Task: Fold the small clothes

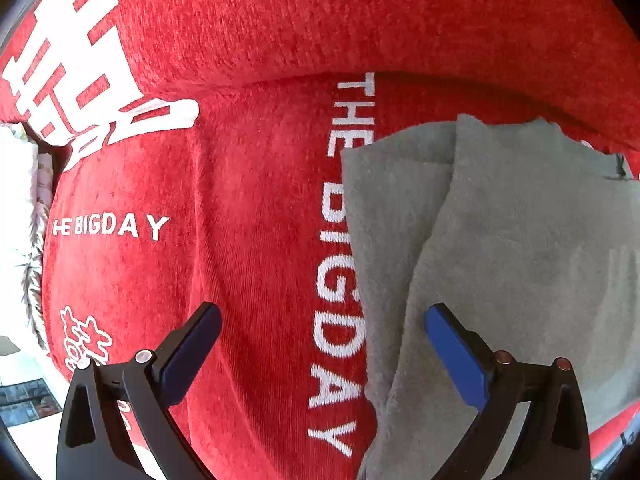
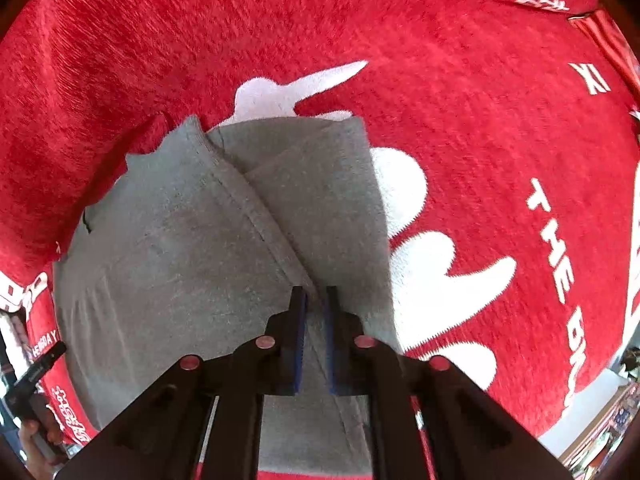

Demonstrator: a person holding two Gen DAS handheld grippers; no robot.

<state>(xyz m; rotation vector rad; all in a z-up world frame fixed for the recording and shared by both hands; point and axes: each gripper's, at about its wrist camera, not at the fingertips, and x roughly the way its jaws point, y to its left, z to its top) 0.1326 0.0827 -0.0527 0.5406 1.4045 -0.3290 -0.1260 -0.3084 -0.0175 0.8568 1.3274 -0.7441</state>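
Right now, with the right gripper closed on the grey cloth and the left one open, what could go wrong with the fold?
1. The right gripper pinches only a narrow ridge of the grey cloth, so the fabric may slip out when pulled.
2. The left gripper is open and holds nothing, so the cloth could drag across the red blanket and the layers already folded over may shift.

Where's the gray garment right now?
The gray garment lies partly folded on the red blanket, its fabric between the right hand-held gripper pads; it fills the left wrist view's right side.
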